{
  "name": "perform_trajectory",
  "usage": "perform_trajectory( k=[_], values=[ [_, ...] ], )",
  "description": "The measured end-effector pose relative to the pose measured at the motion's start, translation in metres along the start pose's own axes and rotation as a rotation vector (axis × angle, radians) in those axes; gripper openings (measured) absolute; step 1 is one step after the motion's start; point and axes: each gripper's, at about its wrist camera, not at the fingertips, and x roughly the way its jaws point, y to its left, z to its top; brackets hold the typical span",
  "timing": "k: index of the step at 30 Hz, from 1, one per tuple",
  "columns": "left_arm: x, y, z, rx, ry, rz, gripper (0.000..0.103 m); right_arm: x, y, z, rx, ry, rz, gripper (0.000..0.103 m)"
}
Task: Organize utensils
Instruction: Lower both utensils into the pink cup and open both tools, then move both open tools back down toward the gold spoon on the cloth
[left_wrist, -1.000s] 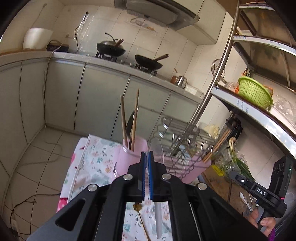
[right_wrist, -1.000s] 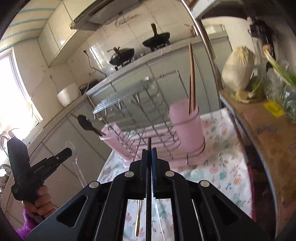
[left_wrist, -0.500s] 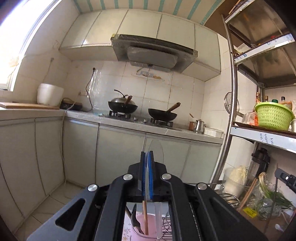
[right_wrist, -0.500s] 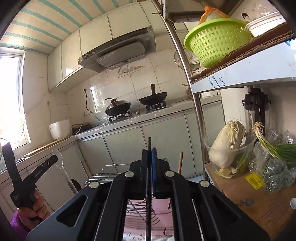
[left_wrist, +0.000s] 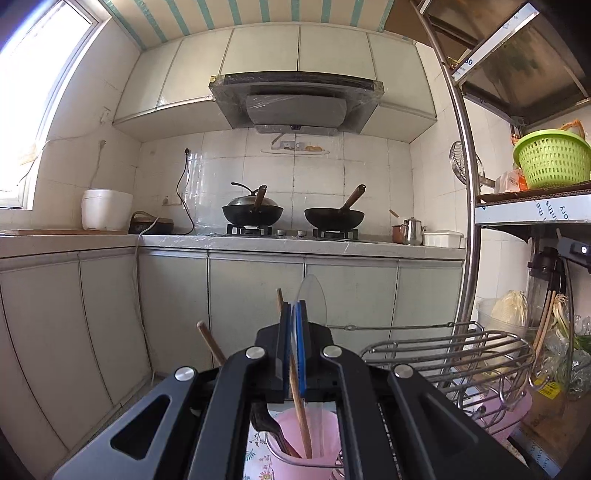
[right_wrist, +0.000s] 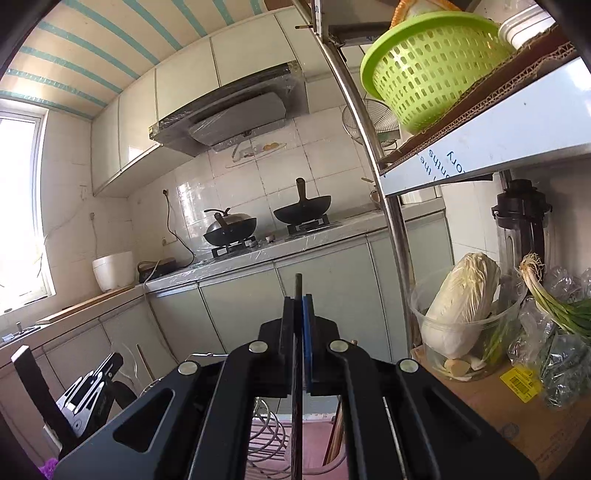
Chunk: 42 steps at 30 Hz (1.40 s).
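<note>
**Both grippers level, each clamped on a utensil above the pink cup**

Readable writing is scarce: upside-down blue print on the white shelf edge (right_wrist: 491, 147), up and right of the right gripper, shows only word ends "the" and "ory"; the yellow barcode sticker (right_wrist: 520, 380) on the cardboard box (right_wrist: 491, 410) is too small to read.

In the left wrist view, the left gripper (left_wrist: 294, 334) has its jaws pressed together on a clear plastic spoon (left_wrist: 313, 300), whose bowl stands up just beyond the fingertips. Directly beneath it is the pink cup (left_wrist: 308, 446), with wooden chopsticks (left_wrist: 300, 406) and a black spoon (left_wrist: 267, 424) standing in it. The wire dish rack (left_wrist: 454, 354) lies to its right.

The right gripper (right_wrist: 300, 326) is squeezed fully onto a thin black utensil handle (right_wrist: 297, 286) that pokes up past its tips; the rack's wires show below it.

A second ago both cameras looked down on the floral cloth, cup and rack; now both face level toward the stove, and the cup has slid from ahead of the left gripper to underneath it.
</note>
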Motion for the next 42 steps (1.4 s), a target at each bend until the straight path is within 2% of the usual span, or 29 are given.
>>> perform_trajectory(
  k=[14,26,31,38,41,42],
  values=[
    [-0.007,0.024,-0.03,-0.065,0.037,-0.013,0.002,0.037,0.01,-0.013,-0.115,-0.119,-0.053,0.005],
    [0.012,0.037,-0.036,-0.111,0.119,-0.048,0.002,0.023,-0.006,-0.064,-0.061,0.001,-0.081,0.005],
    [0.018,0.041,-0.045,-0.14,0.18,-0.061,0.002,0.022,-0.019,-0.08,0.007,0.079,-0.086,0.005],
    [0.018,0.04,-0.049,-0.147,0.223,-0.08,0.002,0.015,-0.022,-0.096,0.038,0.13,-0.101,0.005],
    [0.016,0.039,-0.049,-0.137,0.235,-0.082,0.006,0.015,-0.024,-0.099,0.054,0.15,-0.107,0.005],
    [0.015,0.039,-0.049,-0.131,0.24,-0.082,0.01,0.015,-0.024,-0.099,0.055,0.154,-0.108,0.005]
  ],
)
